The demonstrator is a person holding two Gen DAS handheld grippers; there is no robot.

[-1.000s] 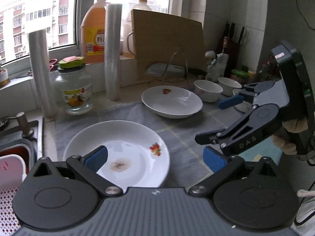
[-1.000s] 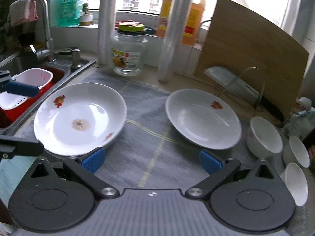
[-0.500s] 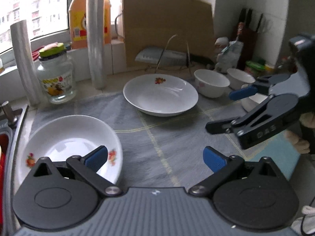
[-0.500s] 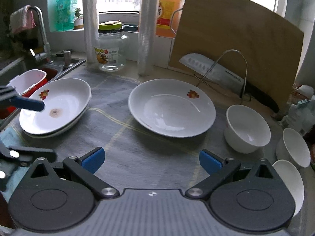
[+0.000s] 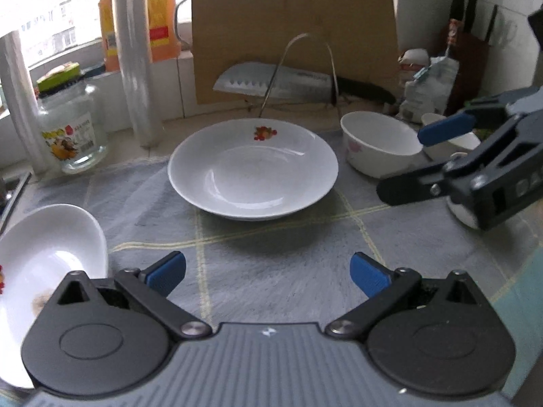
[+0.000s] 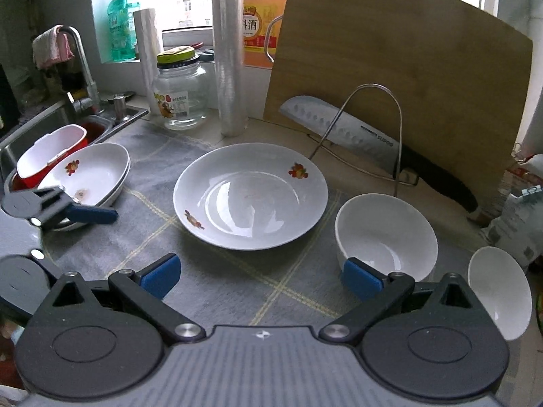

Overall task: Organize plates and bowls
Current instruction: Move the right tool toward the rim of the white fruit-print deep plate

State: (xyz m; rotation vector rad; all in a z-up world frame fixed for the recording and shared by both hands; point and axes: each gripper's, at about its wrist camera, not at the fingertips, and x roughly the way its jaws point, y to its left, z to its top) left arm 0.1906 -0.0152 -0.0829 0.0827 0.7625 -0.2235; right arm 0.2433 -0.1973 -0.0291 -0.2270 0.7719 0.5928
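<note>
- Deep plate (image 6: 250, 200): glossy white glazed ceramic with fruit decals.
- Bowl (image 6: 385, 237): the same smooth glaze.
- Mat (image 6: 217, 271): grey, matt, fuzzy cloth.
- Cutting board (image 6: 400, 68): matt wood.
- Cleaver (image 6: 339, 129): dimpled steel blade.
- Jar (image 6: 180, 95): clear glass.
- Fingers (image 6: 159, 276): blue matt pads.

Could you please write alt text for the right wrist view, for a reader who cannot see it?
The open right gripper hovers empty over a grey cloth, facing a white plate. White bowls sit at right, stacked plates at left by the sink.
</note>
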